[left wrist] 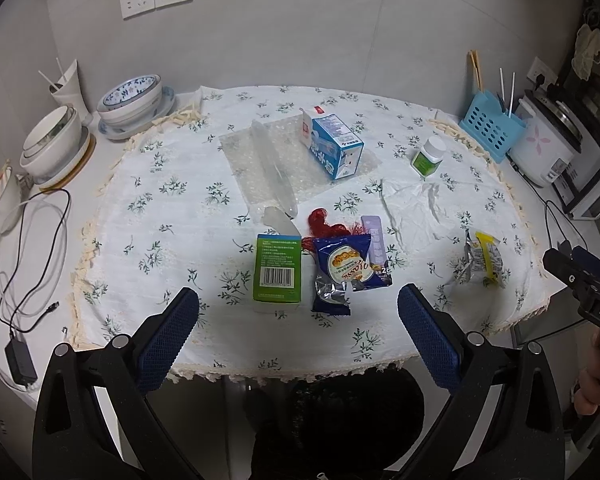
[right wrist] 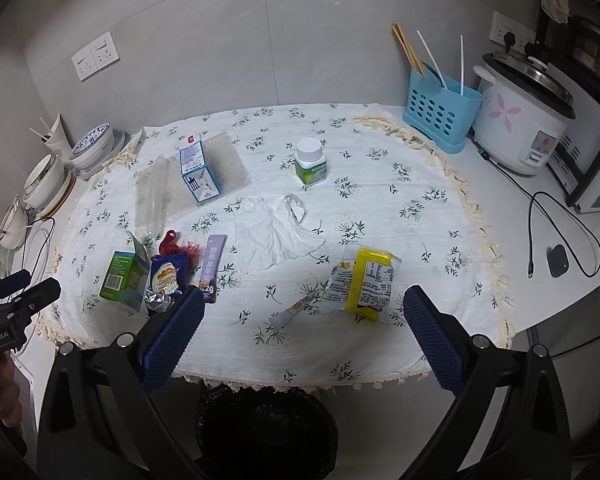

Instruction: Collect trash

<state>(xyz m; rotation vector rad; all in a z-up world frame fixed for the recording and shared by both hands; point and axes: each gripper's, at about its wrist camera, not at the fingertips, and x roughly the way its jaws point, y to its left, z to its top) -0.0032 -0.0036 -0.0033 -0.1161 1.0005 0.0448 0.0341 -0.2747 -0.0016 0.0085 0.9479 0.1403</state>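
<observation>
Two hand-held grippers hover with jaws spread wide and empty over the near edge of a desk (left wrist: 180,216) draped in a floral cloth. Just ahead of the left hand-held gripper (left wrist: 298,312) lie a green box (left wrist: 277,267), a blue snack wrapper (left wrist: 338,270), a purple sachet (left wrist: 374,246) and a scrap of red netting (left wrist: 320,220), clustered and touching. Ahead of the right hand-held gripper (right wrist: 304,316) lie a yellow wrapper (right wrist: 370,280) and a small torn sachet (right wrist: 296,310), with a crumpled white tissue (right wrist: 272,236) farther off. Beyond these, a blue-and-white carton (right wrist: 198,174) rests on a bubble-wrap sheet (right wrist: 228,160), and a green-labelled pill bottle (right wrist: 310,162) stands upright. A dark waste bin (right wrist: 266,428) sits below the desk edge, beneath the grippers.
</observation>
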